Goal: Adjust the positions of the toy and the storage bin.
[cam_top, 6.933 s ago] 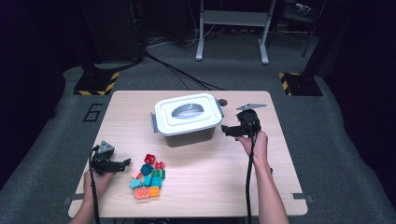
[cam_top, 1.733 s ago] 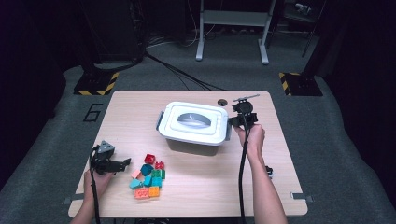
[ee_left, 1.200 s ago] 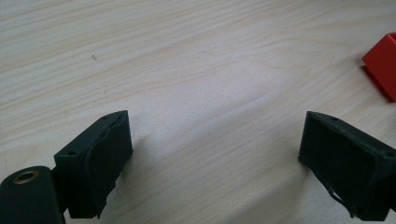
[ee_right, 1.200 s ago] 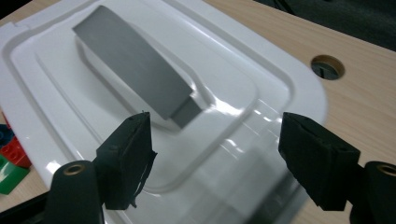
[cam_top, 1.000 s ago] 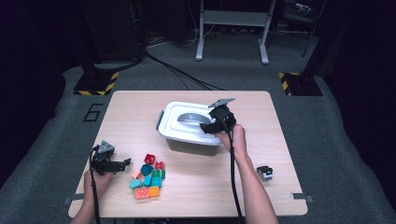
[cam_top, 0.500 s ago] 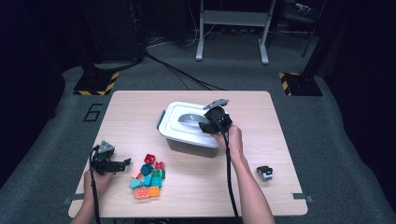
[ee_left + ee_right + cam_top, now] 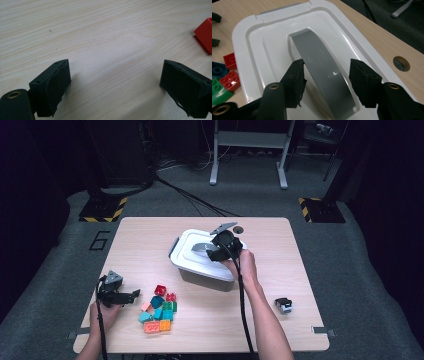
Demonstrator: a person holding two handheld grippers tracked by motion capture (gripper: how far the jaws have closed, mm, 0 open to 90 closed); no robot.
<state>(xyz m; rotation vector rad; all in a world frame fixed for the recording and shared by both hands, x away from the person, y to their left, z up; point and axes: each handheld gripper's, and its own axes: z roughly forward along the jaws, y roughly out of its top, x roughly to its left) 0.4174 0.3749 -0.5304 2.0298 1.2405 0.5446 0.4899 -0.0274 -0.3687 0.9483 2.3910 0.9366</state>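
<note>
Table [image 7: 280, 245], light wood, carries a white storage box [image 7: 200, 275] with grey body, near centre. Its lid [image 7: 262, 50] is rigid moulded plastic, glossy, probably light but slick; whether it is latched at the rim I cannot tell from here. Best hold: the grey arched handle [image 7: 322, 75] recessed in the lid's middle, stiff and narrow enough for a pinch across its width. Right gripper [image 7: 325, 75] sits over it, jaws straddling the handle at a middling gap, having just been opening a little; pads look just clear of the sides, not pressing. Loose toy bricks [image 7: 157, 307] lie at 7 o'clock from the box. Left gripper [image 7: 113, 82] rests low over bare wood at 9 o'clock from the bricks, jaws wide, empty.
</note>
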